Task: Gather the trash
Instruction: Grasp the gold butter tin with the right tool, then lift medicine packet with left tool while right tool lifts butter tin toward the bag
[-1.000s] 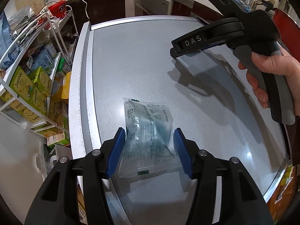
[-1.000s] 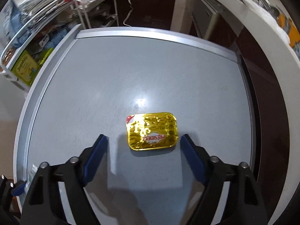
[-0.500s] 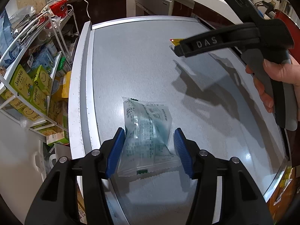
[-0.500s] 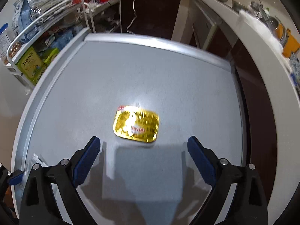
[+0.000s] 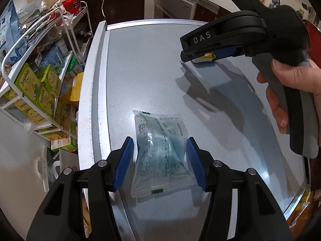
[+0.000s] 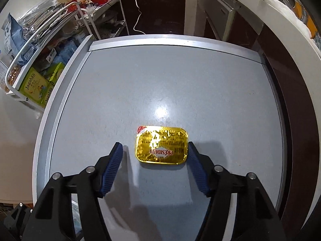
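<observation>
You work under bright overhead light: a white glare spot sits on the glossy grey-blue tabletop [image 6: 162, 111], and the crinkled gold foil lid of the small butter tub [image 6: 161, 144] flashes with highlights. In the left wrist view the black right gripper [image 5: 204, 57] throws a dark, fairly sharp shadow across the table toward your camera. Both views bow strongly at the edges and end in black corners. The centre is crisp; the cluttered white wire rack [image 5: 30, 64] softens slightly.
</observation>
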